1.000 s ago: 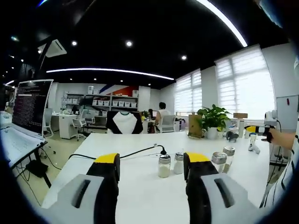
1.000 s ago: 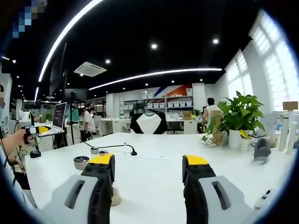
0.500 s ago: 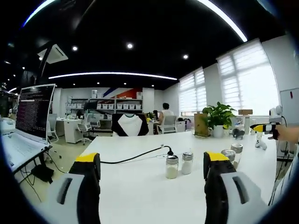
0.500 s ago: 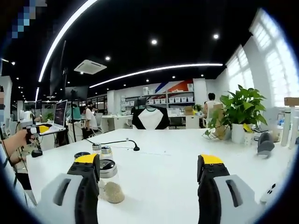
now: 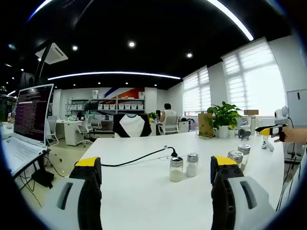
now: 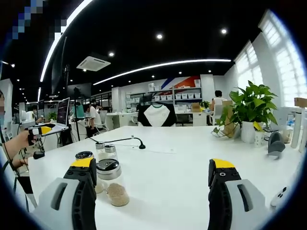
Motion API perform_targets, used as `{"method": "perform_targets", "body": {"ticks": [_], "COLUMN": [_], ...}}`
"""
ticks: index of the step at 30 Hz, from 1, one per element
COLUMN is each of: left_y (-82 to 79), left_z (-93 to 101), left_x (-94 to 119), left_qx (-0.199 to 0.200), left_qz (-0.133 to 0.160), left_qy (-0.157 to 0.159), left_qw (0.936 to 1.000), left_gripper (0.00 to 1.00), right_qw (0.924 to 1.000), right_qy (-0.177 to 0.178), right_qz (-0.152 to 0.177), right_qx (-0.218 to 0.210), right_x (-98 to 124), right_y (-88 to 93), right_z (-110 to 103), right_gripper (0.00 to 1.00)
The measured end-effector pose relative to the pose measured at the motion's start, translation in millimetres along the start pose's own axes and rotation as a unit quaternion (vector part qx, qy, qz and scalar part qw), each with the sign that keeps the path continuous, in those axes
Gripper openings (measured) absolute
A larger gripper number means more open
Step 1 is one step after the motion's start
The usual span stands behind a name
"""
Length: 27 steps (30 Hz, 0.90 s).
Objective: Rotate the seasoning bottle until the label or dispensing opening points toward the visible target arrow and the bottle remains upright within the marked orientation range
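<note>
Right claw (image 6: 151,179): jaws wide apart, nothing held, low over white surface (image 6: 168,167). Nearest seasoning bottle (image 6: 111,182) stands upright just beside its left jaw, prob. the grasp target.

Left claw (image 5: 156,175): likewise spread, empty. Two small shakers (image 5: 183,166) upright beyond, apart from jaws.

Black cable (image 5: 139,158) runs further back. No target arrow discernible in either view.

Potted plant (image 6: 252,108) at far edge.

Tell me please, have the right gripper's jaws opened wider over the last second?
Yes. The right gripper now stands open; its jaws have spread apart, and the near seasoning bottle shows beside the left jaw.
</note>
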<state>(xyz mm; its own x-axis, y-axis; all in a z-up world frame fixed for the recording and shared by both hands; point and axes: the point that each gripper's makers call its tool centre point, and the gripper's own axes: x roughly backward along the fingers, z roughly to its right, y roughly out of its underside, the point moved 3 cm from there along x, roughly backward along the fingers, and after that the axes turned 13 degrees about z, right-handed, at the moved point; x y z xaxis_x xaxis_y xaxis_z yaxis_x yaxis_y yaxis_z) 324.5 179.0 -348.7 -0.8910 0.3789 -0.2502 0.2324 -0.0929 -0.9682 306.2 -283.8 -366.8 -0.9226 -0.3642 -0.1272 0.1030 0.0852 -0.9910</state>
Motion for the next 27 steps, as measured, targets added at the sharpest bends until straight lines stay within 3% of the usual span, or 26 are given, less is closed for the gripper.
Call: {"method": "perform_targets", "body": {"ticks": [5, 8, 12, 19, 27], "left_y": [8.9, 14.1, 26.1, 31.4, 43.7], "left_z": [16.5, 35.4, 54.3, 75.9, 97.1], "left_x": [-15, -28, -41, -63, -84], "left_qx": [-0.016, -0.011, -0.034, 0.000, 0.006], "left_qz": [-0.015, -0.015, -0.040, -0.035, -0.042], "left_qy": [0.032, 0.068, 0.108, 0.141, 0.172], "left_qw": [0.9993, 0.9975, 0.9927, 0.9894, 0.9842], "left_gripper": [0.94, 0.90, 0.89, 0.85, 0.79], "right_qw": [1.0000, 1.0000, 0.9999, 1.0000, 0.9999], "right_qy": [0.004, 0.005, 0.009, 0.003, 0.005], "right_qz": [0.001, -0.001, -0.008, -0.001, -0.008], "right_qx": [-0.001, 0.000, 0.002, 0.007, 0.004], "right_x": [0, 2, 5, 3, 3], "right_y": [1.6, 3.1, 3.3, -0.3, 2.9], "right_z": [0, 1, 2, 0, 1], "right_gripper": [0.99, 0.96, 0.88, 0.83, 0.79]}}
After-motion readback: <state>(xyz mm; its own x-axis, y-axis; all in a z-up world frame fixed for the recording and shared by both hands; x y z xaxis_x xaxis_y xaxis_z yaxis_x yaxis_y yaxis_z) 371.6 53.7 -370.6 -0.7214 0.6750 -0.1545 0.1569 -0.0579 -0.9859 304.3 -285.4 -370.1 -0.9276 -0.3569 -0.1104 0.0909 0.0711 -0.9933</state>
